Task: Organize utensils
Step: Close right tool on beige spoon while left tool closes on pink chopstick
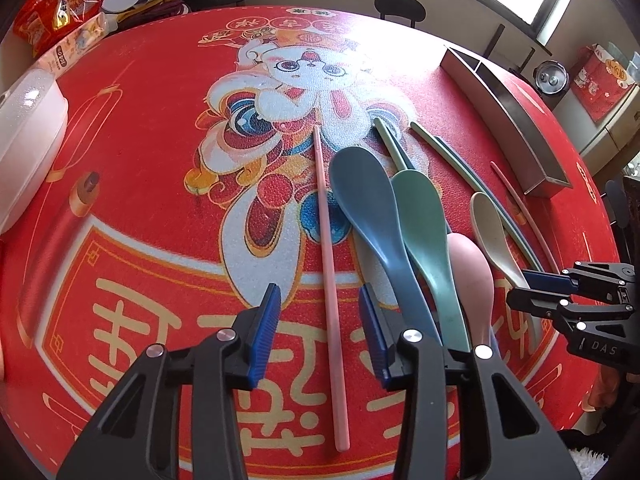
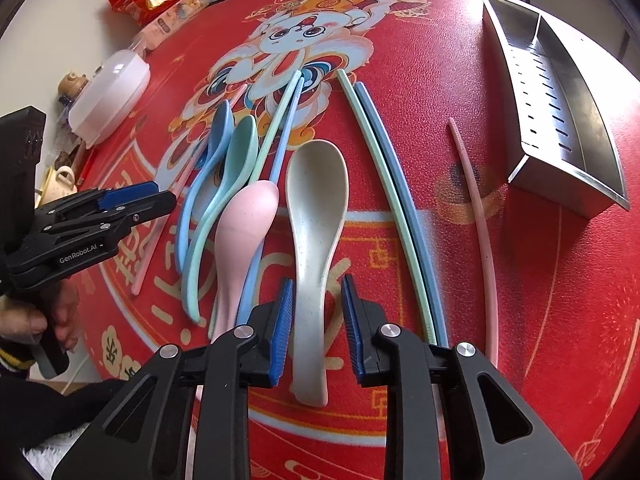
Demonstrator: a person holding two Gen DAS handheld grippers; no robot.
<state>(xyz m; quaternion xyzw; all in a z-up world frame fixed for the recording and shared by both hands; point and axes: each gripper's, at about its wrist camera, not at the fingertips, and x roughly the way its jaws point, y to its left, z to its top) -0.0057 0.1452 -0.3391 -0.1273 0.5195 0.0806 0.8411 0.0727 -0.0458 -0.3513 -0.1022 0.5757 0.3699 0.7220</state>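
Left wrist view: the left hand-held gripper (image 1: 318, 332) is held low over the red printed worktop (image 1: 140, 200), its jaws partly open on either side of a long pink plastic chopstick (image 1: 328, 264). Daylight shows on both sides of the chopstick, so it is judged framed, not yet gripped. The chopstick lies alone near the worktop's near edge, just beside a slate-blue plastic spoon (image 1: 368, 208), a sage-green plastic spoon (image 1: 424, 216) and a pale pink plastic spoon (image 1: 470, 268), which overlap at their handles. The step in hand is judged to be the pick-up; a little more closing is called for, then a lift clear of the blue spoon's handle, which sits close to the right-hand pad.

Right wrist view: the right hand-held gripper (image 2: 316, 316) is set astride the handle of a cream speckled plastic spoon (image 2: 316, 208), jaws narrowed to a slim gap; whether the pads already press on it cannot be told. The stainless steel divided utensil holder (image 2: 560, 120), empty as far as can be seen, stands toward the worktop's far right edge, well apart. A paired green and blue chopstick set (image 2: 400, 200) and a second pink chopstick (image 2: 480, 220) lie between spoon and holder and would have to be carried over. A white lidded plastic container (image 2: 112, 92) stands at the left edge, out of the way.
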